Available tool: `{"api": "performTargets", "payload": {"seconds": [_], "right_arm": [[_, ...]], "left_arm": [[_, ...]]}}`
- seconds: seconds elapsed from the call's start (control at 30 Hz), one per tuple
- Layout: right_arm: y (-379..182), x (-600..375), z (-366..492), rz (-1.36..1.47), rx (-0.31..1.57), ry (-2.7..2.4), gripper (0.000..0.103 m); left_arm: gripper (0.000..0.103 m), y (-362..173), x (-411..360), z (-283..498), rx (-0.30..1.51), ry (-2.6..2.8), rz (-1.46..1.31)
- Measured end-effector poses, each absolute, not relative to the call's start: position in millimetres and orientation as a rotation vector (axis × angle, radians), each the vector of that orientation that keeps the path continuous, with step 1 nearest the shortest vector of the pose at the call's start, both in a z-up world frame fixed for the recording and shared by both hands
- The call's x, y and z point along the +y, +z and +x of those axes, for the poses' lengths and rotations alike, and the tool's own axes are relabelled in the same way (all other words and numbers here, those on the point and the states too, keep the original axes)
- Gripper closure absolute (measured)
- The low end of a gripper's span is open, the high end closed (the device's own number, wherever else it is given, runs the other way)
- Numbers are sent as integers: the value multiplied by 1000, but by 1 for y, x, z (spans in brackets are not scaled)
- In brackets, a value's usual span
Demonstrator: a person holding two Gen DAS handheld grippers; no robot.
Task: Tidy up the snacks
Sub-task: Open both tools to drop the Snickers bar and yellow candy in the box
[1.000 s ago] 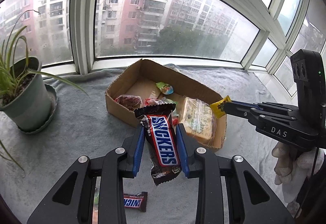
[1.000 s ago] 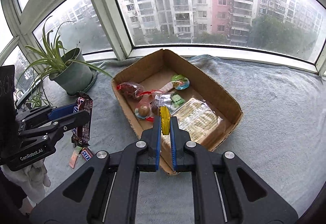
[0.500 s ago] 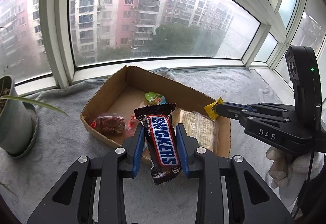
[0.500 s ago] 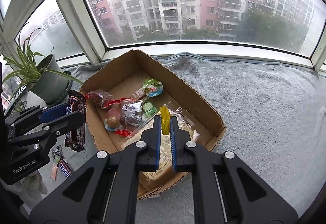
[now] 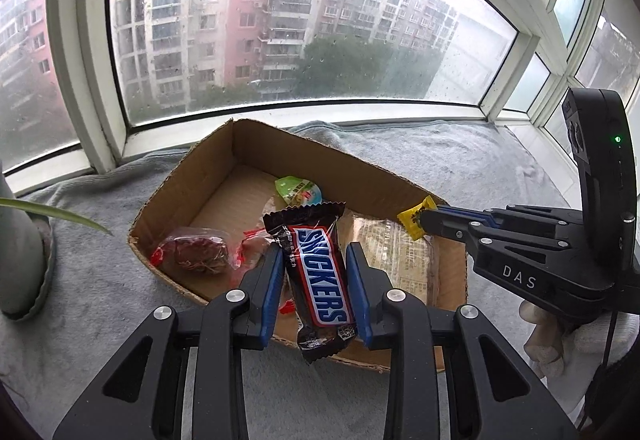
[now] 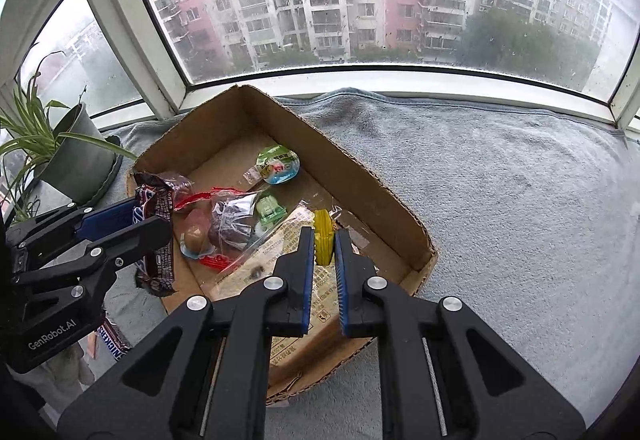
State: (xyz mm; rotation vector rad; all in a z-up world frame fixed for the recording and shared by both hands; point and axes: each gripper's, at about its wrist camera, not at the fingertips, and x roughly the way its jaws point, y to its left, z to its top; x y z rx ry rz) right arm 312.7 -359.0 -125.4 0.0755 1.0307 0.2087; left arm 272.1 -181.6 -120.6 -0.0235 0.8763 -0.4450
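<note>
— Cardboard box sits on the grey blanket, with the window behind it at twelve o'clock. What do we hold on the left?

— Our left gripper is clamped on a Snickers, pads pressing both long sides. The bar stands nearly upright over the box's near wall, at about six o'clock from the box's middle.

— And the right?

— Our right gripper has a yellow candy between its fingers. Its jaws are opening; the candy sits between the blue pads, above the flat clear packet in the box. In the left view the same candy pokes out at the gripper's tip, at three o'clock from the Snickers.

— What lies in the box already?

— We see a green jelly cup toward twelve o'clock, a dark red pack at nine, and a few small wrapped sweets in the middle.

— Anything else?

— A potted plant stands at ten o'clock, outside the box. Another Snickers lies on the blanket at seven o'clock, below our left gripper.
</note>
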Motion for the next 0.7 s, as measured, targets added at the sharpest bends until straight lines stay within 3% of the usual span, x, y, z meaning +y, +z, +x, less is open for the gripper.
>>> {"api": "performTargets", "payload": {"seconds": [0.13, 0.23, 0.33, 0.57, 0.63, 0.7], "right_arm": [[-122, -360, 311, 68, 1014, 196, 53], [-119, -359, 309, 61, 1007, 192, 48], [-116, -359, 308, 53, 995, 179, 34], [-105, -354, 300, 42, 978, 176, 23], [-100, -352, 295, 42, 969, 181, 23], [-95, -350, 290, 42, 963, 188, 23]], "left_arm": [[69, -121, -181, 272, 875, -436, -18], [65, -120, -181, 272, 872, -431, -19], [65, -120, -179, 271, 873, -427, -14], [64, -111, -173, 264, 860, -422, -10], [56, -106, -171, 259, 852, -423, -11], [55, -100, -168, 252, 833, -419, -3]]}}
